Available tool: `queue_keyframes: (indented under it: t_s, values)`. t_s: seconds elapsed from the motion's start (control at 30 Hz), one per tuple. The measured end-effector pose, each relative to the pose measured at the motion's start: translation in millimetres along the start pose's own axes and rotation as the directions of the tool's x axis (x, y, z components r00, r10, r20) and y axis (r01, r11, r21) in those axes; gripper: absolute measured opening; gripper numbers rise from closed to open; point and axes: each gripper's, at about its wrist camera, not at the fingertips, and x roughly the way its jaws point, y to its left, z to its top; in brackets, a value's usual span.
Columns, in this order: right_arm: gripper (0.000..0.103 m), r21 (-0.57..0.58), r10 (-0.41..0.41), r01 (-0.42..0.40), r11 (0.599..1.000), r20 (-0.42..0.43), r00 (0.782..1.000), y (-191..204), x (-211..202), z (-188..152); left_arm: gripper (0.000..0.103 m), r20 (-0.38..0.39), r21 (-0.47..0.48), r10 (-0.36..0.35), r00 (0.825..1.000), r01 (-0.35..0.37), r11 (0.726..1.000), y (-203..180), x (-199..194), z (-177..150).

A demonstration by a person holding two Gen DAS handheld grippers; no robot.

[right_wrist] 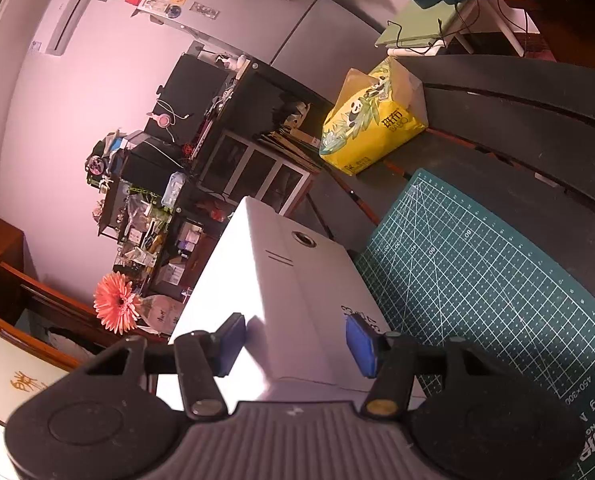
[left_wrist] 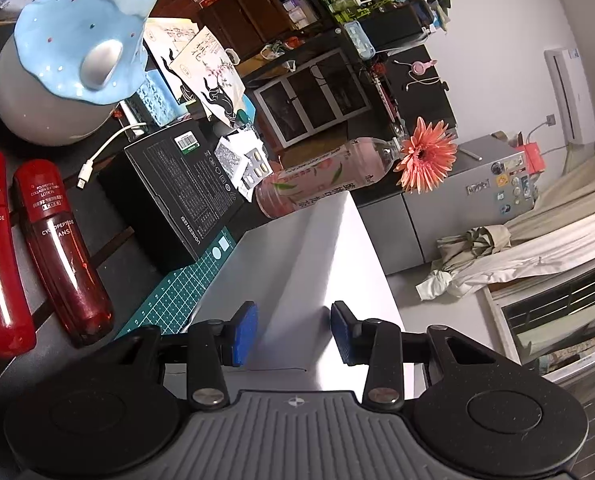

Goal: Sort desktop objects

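Leftmost in the left wrist view, two red bottles lie side by side on the dark desk, with a round grey lamp under a blue hood standing behind them. Next to the right, a white cable plug rests beside a black box, whose near corner overlaps the green cutting mat. Past the box, a pink drink bottle lies on its side with an orange flower at its neck. A white box sits on the mat and runs back between the blue pads of the left tool; both pads stand at its near end, the left pad against its side and the right one touching its other side, so the tool appears to be gripping the white box.

Over in the right wrist view, the flower shows at the left. In the middle, the white box, with a round hole on its top face, reaches between the pads of the right tool, which seem to press on its two sides in a grip. To the right lies the cutting mat, and farther back on the desk stands a yellow tissue pack with a panda print.
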Motion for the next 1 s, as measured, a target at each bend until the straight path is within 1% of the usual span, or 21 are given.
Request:
queue_keyframes:
  t_s: [0.23, 0.33, 0.43, 0.6, 0.73, 0.83, 0.93, 1.0]
  values:
    - [0.057, -0.007, -0.01, 0.01, 1.0, -0.004, 1.0, -1.2, 0.7, -1.9, 0.039, -0.004, 0.007, 0.012, 1.0, -0.012, 1.0, -0.1, 0.9, -0.8]
    - [0.06, 0.0, -0.012, 0.012, 1.0, -0.006, 1.0, -3.8, 1.7, -2.4, 0.039, -0.005, 0.01, 0.015, 1.0, -0.015, 1.0, -0.3, 1.4, -0.8]
    - [0.061, 0.01, -0.009, 0.01, 1.0, -0.011, 1.0, -6.6, 2.6, -2.7, 0.039, -0.005, 0.016, 0.018, 1.0, -0.018, 1.0, -0.8, 1.2, -1.0]
    - [0.062, -0.037, -0.022, 0.022, 0.999, -0.004, 1.0, -4.5, 2.6, -3.7, 0.039, -0.006, 0.019, 0.021, 1.0, -0.021, 1.0, -1.0, 0.6, -0.9]
    - [0.063, -0.002, -0.007, 0.006, 1.0, -0.013, 1.0, -10.5, 3.8, -3.3, 0.039, -0.004, 0.019, 0.024, 1.0, -0.024, 1.0, -1.2, -0.6, -1.2]
    - [0.064, -0.014, -0.012, 0.012, 1.0, -0.013, 1.0, -9.4, 4.3, -3.4, 0.039, -0.002, 0.022, 0.025, 1.0, -0.025, 0.999, -1.7, -1.8, -1.4]
    - [0.064, -0.048, -0.026, 0.026, 0.999, -0.006, 1.0, -5.4, 4.0, -3.6, 0.039, 0.0, 0.034, 0.025, 1.0, -0.025, 0.999, -4.4, -2.9, -1.4]
    - [0.064, -0.031, -0.019, 0.019, 0.999, -0.006, 1.0, -7.3, 4.1, -3.6, 0.039, 0.0, 0.053, 0.026, 1.0, -0.026, 0.998, -7.5, -3.6, -1.7]
